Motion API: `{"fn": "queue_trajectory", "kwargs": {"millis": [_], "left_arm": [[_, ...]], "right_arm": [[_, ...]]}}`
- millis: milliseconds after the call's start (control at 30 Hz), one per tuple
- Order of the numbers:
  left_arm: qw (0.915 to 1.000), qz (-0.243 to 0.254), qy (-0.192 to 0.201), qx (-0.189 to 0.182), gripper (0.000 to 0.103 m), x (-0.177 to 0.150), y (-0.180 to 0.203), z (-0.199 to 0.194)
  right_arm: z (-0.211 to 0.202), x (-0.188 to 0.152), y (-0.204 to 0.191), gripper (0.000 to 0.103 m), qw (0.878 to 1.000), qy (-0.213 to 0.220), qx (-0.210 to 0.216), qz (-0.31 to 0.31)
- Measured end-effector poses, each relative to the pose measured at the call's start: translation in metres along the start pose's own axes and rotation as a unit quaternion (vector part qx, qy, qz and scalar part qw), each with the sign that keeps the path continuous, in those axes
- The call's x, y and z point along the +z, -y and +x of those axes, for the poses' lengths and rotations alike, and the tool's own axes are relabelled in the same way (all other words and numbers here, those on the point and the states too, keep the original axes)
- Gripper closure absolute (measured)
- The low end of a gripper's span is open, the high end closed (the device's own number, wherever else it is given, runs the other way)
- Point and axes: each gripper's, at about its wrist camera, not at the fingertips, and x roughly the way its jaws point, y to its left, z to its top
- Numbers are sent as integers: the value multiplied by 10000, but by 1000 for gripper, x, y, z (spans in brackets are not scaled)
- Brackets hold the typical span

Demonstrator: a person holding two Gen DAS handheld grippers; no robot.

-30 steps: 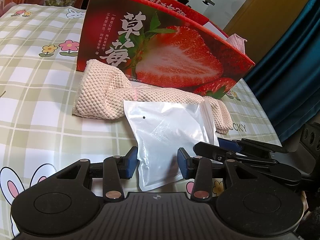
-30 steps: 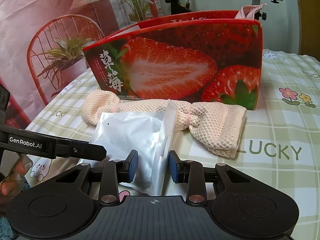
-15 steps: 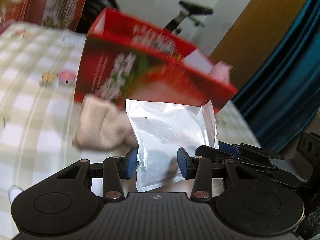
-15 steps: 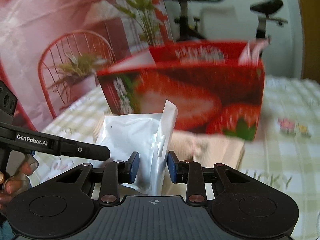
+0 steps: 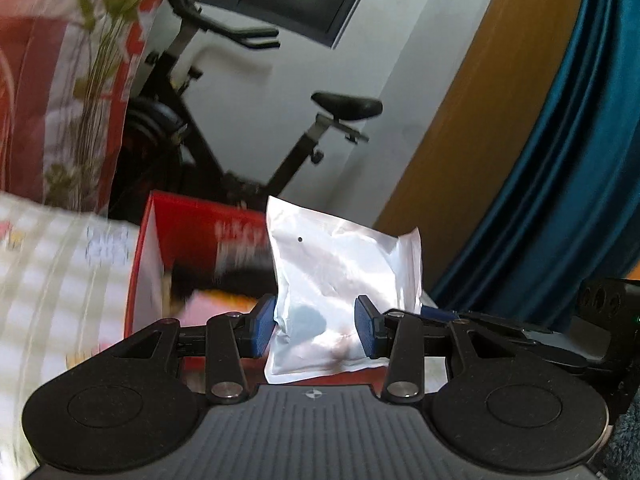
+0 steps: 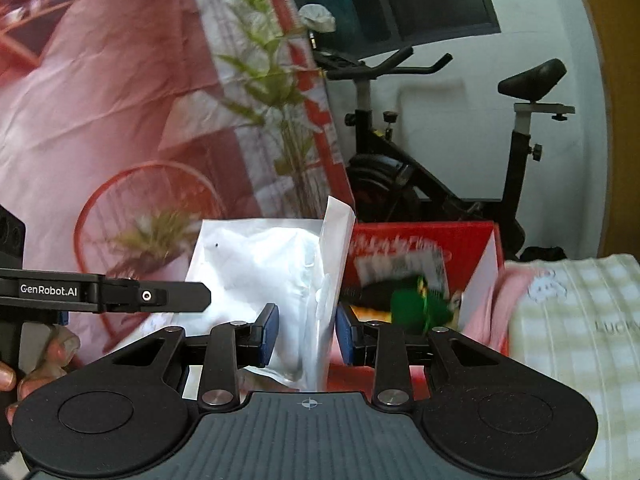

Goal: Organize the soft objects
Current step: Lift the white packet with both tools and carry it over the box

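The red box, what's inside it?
Inside the red box there's something green, something black and something pink, all blurry. The white pouch covers the rest.

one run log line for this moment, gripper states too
left gripper: shut on white plastic pouch | right gripper: shut on pouch | pouch: airborne before red strawberry-print cardboard box

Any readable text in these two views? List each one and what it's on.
"GenRobot.AI": on the left gripper's black finger, seen from the right wrist.
"LUCK", cut off at the frame edge and faint: on the checked tablecloth.
White characters on the red box: too blurred to read.
White pouch: no text, only a small dot.
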Motion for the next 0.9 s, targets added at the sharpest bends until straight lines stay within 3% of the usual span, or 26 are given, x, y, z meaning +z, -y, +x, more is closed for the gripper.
{"fn": "queue_trajectory", "kwargs": {"millis": [233,600,767,900], "left_arm": [[9991,-158,-215,341,59,31,-20,54],[9869,45,-1396,809,59,10,-43,108],[9809,197,-1660,996,59,5,-42,118],[9807,140,-1687,980,58,5,-45,117]], "right_arm": [[63,32,19,74,9992,-208,-267,200],[134,-1,38,74,9879,-1255,-793,459],[145,-8,36,74,9811,-1580,-1045,389],[149,-7,33,72,9769,-1726,-1185,428]]}}
